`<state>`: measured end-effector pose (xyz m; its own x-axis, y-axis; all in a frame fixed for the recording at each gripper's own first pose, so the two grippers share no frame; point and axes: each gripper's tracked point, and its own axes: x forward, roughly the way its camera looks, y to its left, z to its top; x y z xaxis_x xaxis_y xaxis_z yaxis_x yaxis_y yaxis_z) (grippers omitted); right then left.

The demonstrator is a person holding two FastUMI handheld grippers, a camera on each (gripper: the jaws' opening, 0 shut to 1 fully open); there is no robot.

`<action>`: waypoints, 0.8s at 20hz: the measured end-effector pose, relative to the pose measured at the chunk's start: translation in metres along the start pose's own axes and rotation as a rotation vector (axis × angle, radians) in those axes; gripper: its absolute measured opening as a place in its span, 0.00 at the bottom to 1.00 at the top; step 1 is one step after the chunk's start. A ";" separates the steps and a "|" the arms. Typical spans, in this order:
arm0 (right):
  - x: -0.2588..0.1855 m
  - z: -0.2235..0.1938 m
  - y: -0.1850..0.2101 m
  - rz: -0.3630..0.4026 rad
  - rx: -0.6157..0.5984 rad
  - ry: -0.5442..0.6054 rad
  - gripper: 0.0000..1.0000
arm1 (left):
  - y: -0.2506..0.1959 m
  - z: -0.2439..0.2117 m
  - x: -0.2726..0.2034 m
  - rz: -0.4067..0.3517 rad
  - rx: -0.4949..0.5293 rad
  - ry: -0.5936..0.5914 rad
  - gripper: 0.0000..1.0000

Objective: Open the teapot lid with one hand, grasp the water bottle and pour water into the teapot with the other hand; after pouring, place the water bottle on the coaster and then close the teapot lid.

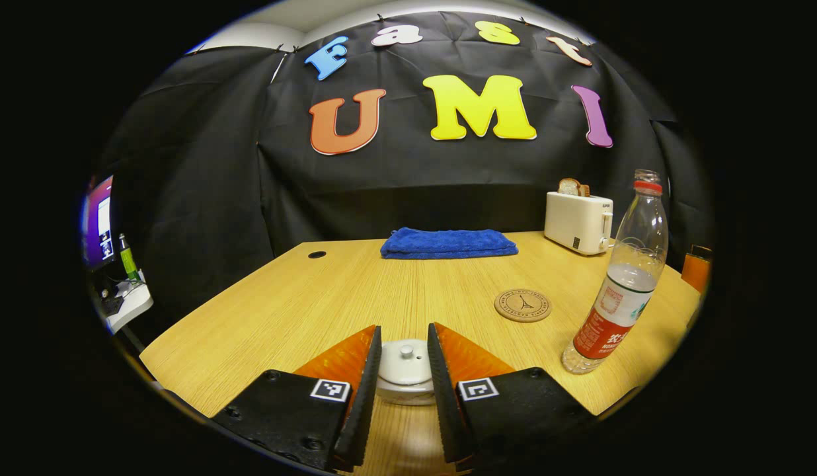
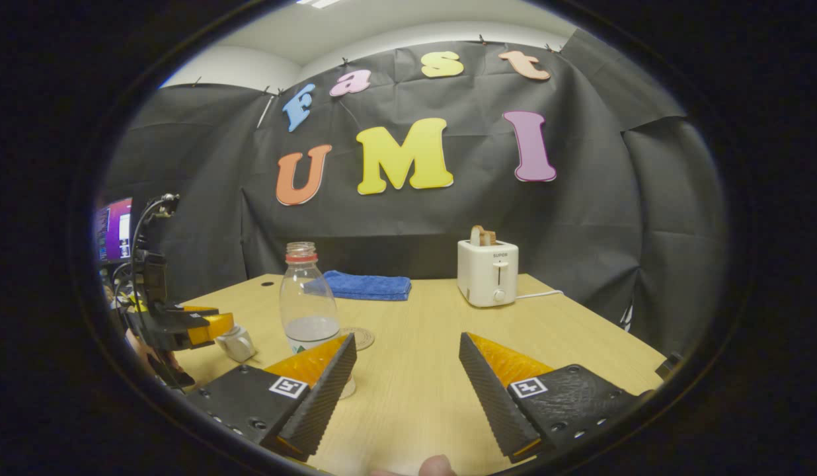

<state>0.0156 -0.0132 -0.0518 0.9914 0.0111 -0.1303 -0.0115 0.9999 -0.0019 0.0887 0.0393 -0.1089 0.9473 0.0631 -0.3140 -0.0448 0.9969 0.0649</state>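
While left gripper (image 1: 404, 370) straddles teapot lid (image 1: 406, 360), fingers beside it, contact unclear, lid still on. Right gripper (image 2: 407, 390) spread, empty; water bottle (image 2: 307, 304) upright on table, beside coaster (image 1: 523, 305). Pouring, placing, closing left.

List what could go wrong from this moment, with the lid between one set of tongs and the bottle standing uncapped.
1. The left tongs flank the teapot lid low at its sides, not at its small knob; the smooth dome might slip out when lifted.
2. The water bottle stands uncapped and tall beside the coaster; a careless approach by the open right tongs might tip it and spill water.
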 end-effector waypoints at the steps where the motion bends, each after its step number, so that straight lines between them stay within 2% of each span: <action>1: 0.001 -0.001 0.000 -0.001 -0.003 0.001 0.95 | 0.000 0.000 0.001 0.001 -0.002 -0.001 0.43; 5: 0.004 -0.001 0.001 0.000 -0.013 0.004 0.96 | -0.002 0.000 0.005 0.006 0.015 -0.005 0.34; 11: 0.003 -0.004 0.002 0.005 -0.021 0.011 0.96 | -0.003 0.002 0.007 0.008 0.087 -0.013 0.12; 12: 0.002 -0.003 0.003 0.007 -0.018 0.009 0.96 | -0.002 0.003 0.006 0.003 0.084 -0.011 0.08; 16: -0.002 0.004 0.005 0.030 0.001 -0.015 0.96 | 0.000 0.007 0.005 -0.008 0.023 -0.019 0.03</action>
<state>0.0141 -0.0079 -0.0480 0.9924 0.0416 -0.1156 -0.0415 0.9991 0.0026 0.0957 0.0397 -0.1043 0.9533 0.0539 -0.2971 -0.0300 0.9960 0.0846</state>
